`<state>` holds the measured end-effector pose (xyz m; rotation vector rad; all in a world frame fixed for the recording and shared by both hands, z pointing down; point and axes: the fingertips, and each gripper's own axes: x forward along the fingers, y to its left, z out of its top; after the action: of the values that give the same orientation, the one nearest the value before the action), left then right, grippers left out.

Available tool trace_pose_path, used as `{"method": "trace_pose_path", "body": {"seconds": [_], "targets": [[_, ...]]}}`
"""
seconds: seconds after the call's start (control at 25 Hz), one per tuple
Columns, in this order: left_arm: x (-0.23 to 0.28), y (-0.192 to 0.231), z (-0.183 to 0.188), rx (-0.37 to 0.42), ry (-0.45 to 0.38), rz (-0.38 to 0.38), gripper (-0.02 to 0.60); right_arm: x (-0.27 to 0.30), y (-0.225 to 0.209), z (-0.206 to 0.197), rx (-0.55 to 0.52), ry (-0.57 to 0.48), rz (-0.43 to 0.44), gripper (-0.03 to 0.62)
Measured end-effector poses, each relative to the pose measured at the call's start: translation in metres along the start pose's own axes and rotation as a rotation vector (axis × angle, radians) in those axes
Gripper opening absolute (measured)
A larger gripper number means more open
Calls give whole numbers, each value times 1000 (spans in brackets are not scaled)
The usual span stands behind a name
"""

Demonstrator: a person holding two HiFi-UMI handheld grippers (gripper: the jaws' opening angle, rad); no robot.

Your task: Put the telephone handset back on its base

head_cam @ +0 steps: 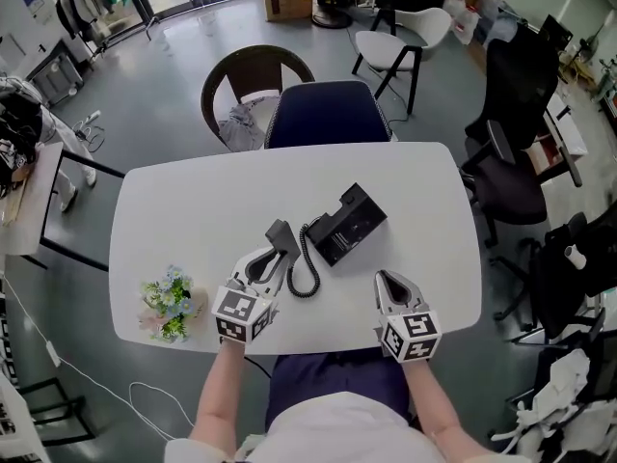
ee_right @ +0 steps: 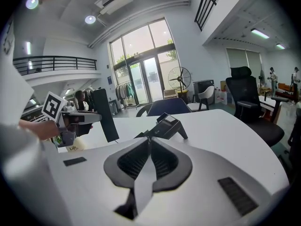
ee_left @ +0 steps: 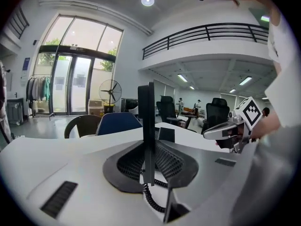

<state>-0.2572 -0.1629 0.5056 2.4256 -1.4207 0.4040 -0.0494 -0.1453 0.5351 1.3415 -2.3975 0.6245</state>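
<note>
White rounded table (head_cam: 193, 201) stood on a grey floor (head_cam: 174, 75) in an open office w/ glass doors at the far end. Navy chair (head_cam: 323, 114) was tucked at the far edge, flower bunch (head_cam: 169, 302) lay at the front-L corner. Handset (head_cam: 280, 232) was clamped upright betw. the L gripper (head_cam: 262, 263) jaws, just L of the telephone base (head_cam: 349, 223) mid-table and apart from it, coiled cord (head_cam: 307, 268) looping between. R gripper (head_cam: 386, 278) was near the front edge, R of the base, jaws pinched together on nothing.
</note>
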Motion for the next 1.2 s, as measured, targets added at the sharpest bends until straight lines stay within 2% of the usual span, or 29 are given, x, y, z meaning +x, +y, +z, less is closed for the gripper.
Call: {"method": "trace_pose_path", "body": {"seconds": [0.2, 0.44, 0.76, 0.96, 1.2], "targets": [[26, 4, -5, 24, 82, -120, 77, 15, 7, 10, 5, -8, 18, 43], [46, 16, 12, 63, 136, -228, 77, 22, 11, 13, -16, 8, 25, 43], [72, 8, 18, 53, 218, -424, 77, 24, 7, 4, 3, 44, 11, 43], [92, -1, 17, 122, 293, -542, 77, 28, 5, 4, 14, 46, 7, 43], [107, -14, 8, 202, 439, -714, 77, 29, 3, 1, 28, 49, 1, 43]]}}
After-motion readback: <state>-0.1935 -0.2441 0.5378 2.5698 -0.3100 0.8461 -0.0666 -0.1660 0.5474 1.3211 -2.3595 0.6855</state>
